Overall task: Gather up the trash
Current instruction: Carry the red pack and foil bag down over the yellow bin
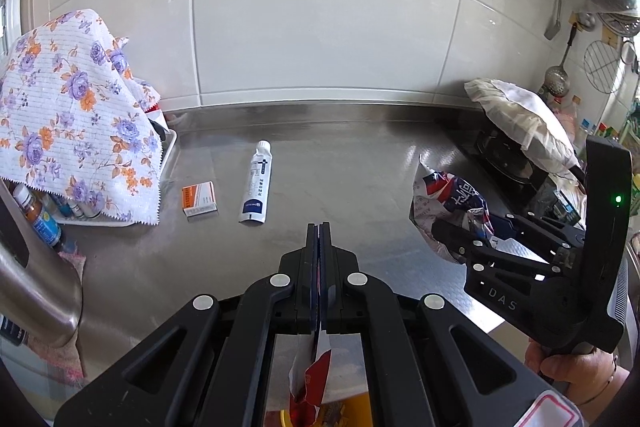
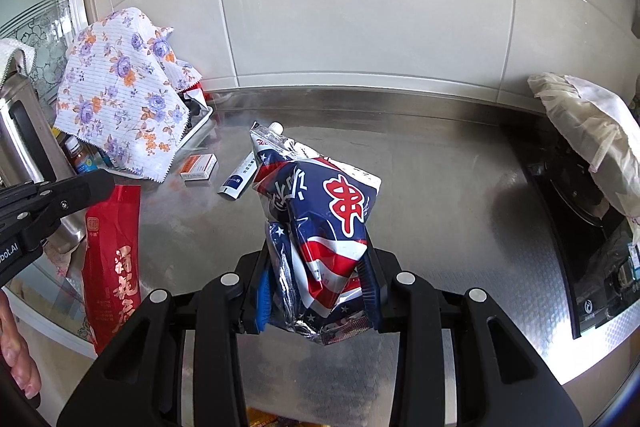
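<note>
My left gripper [image 1: 319, 227] is shut on a red bag; its pinched edge [image 1: 316, 371] shows under the fingers, and the bag [image 2: 114, 263] hangs below the gripper [image 2: 94, 183] in the right wrist view. My right gripper [image 2: 318, 263] is shut on a crumpled red, white and blue snack bag [image 2: 320, 211], held above the steel counter; it also shows in the left wrist view [image 1: 452, 203]. A white toothpaste tube [image 1: 257, 183] and a small orange and white box [image 1: 199, 199] lie on the counter [image 1: 340, 167] ahead.
A floral cloth [image 1: 76, 115] covers a tray with bottles at the left. A steel kettle [image 1: 32, 291] stands at the near left. A stove [image 2: 580, 211] with a cloth-covered pan [image 2: 592, 131] is at the right. The tiled wall [image 1: 320, 27] backs the counter.
</note>
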